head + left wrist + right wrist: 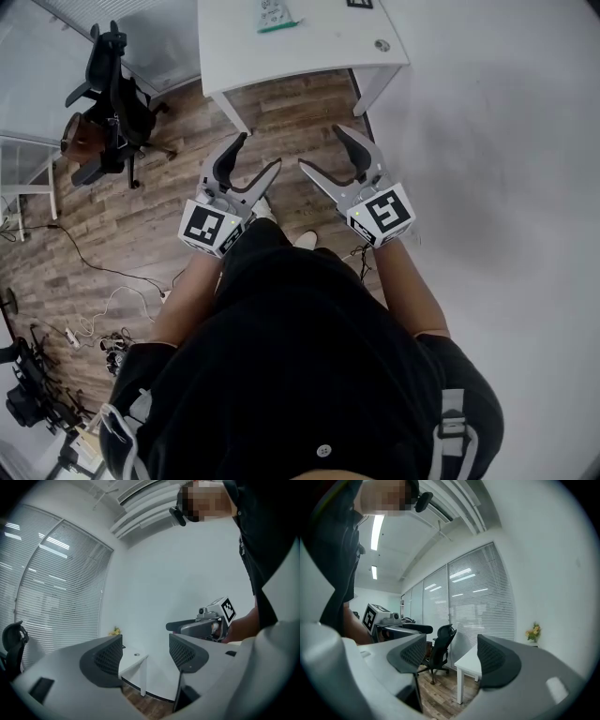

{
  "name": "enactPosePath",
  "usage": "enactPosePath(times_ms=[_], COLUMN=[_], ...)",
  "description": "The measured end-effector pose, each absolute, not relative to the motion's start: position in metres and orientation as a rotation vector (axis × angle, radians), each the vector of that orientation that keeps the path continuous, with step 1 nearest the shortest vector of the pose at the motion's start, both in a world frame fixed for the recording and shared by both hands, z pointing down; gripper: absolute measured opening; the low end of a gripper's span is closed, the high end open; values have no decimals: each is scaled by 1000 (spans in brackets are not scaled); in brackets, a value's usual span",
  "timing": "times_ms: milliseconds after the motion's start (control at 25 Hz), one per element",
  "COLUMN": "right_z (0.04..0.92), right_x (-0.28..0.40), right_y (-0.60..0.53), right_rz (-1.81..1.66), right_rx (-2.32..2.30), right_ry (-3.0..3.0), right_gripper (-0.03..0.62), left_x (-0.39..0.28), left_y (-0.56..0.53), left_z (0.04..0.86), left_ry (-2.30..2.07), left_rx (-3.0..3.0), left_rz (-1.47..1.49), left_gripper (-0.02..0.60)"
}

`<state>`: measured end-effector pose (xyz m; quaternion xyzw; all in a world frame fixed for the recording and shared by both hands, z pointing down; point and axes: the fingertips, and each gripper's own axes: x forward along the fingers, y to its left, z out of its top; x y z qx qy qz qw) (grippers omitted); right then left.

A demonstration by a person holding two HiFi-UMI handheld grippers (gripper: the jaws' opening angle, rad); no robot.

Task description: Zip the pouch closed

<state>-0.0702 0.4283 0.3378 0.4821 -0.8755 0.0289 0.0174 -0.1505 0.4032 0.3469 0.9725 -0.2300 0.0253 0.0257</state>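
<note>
Both are spread and empty: the left tool (260,152) and right tool (320,146) hang side by side over open wooden floor (150,220), short of the white counter (319,47) and its near edge. The pouch (274,16) lies towards the counter's far side, and an office chair (112,89) stands well off left

The room is bright and evenly lit by long ceiling lamps (377,530) and by daylight through the window blinds (480,597), shadows are soft and faint, the pictures are sharp, but both gripper views bend strongly and turn black at their round edges.
</note>
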Motion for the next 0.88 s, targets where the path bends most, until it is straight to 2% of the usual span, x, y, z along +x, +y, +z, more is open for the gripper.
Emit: enactPosePath(times_ms=[440,880], right_z=[342,350], right_x=[-60,-88], right_y=[338,229], right_rz=[112,162], right_rx=[1504,1528], right_ry=[-2677,-2635], right_gripper=[337,337], left_x=[-137,-153], left_y=[307,197], left_z=[352,355], left_ry=[-691,-627], left_rx=[2993,2998], left_rz=[60,60], left_gripper=[308,308])
